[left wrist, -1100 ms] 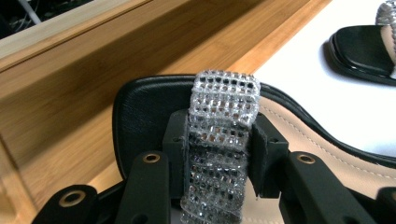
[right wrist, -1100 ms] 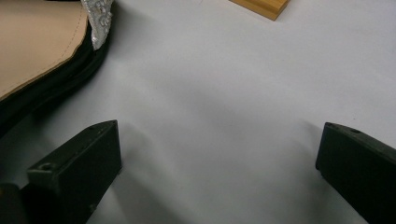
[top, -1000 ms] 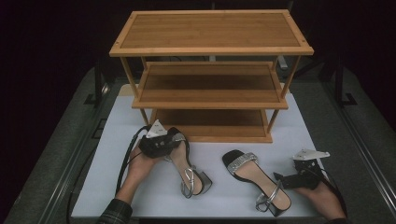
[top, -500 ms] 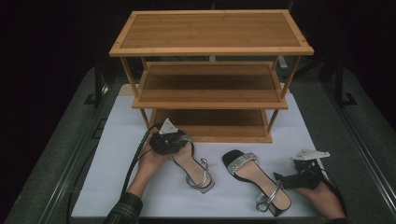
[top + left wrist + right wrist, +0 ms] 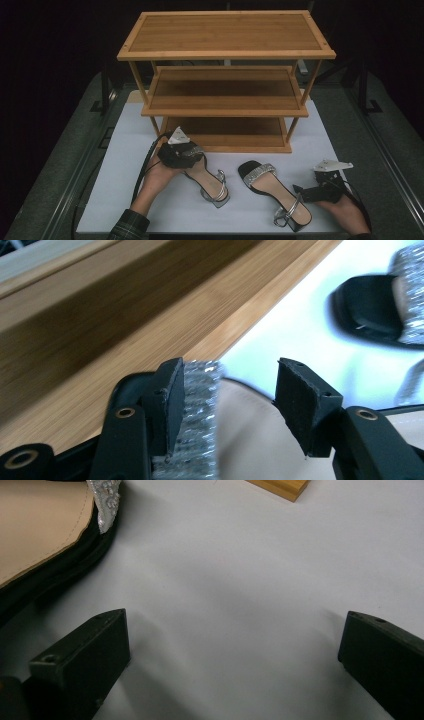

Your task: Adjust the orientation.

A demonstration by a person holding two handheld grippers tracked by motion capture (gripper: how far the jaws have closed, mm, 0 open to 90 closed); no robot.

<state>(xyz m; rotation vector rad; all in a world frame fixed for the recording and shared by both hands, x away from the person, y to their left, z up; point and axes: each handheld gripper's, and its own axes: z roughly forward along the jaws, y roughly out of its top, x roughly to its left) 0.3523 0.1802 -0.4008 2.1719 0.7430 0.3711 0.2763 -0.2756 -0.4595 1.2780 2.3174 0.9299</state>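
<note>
Sandal (image 5: pixel 207 177) on left lies on counter (image 5: pixel 125 150) w/ toe at shelf rack's (image 5: pixel 225 107) bottom tier, heel toward person. Left tongs (image 5: pixel 181 153) sit at its toe, part open, straddling glitter strap (image 5: pixel 197 415). Right tongs (image 5: pixel 312 192) wide, empty, just beside other sandal (image 5: pixel 275 192).

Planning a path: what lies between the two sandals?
Bare white mat, seen in the high view, separates the left sandal from the right sandal.

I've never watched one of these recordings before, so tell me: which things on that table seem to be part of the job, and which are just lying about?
Likely part of the job (a guess):
- left sandal, its sparkly strap between the left gripper jaws
- right sandal
- wooden shoe rack, shelves bare
- right gripper, open beside the right sandal

Just there:
- white mat
- cables trailing from the grippers
</note>
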